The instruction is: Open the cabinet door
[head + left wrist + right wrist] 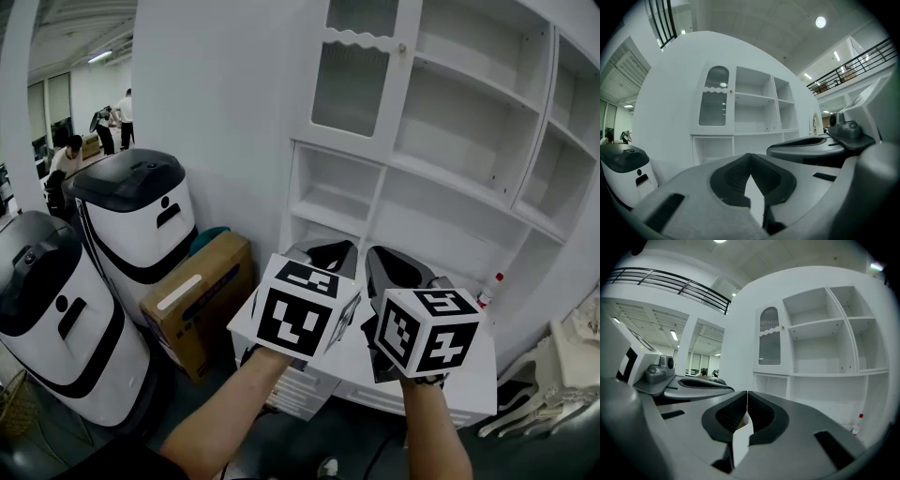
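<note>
The white cabinet [469, 178] stands ahead of me, mostly open shelves. Its one door [361, 75] is a glass-paned panel at the upper left, closed, with a small knob [402, 48] on its right edge. The door [715, 101] also shows in the left gripper view, and the door [769, 341] with its knob [783, 327] in the right gripper view. My left gripper [330, 247] and right gripper [384, 261] are held side by side below the door, well short of the cabinet. The left gripper's [750, 155] jaws meet on nothing. The right gripper [747, 393] is shut and empty too.
Two white-and-black machines [141, 216] [56, 309] and a cardboard box [197, 300] stand on the floor to the left. A small red-capped bottle [487, 289] sits on the cabinet's low counter at the right. People [117, 117] are far off at the left.
</note>
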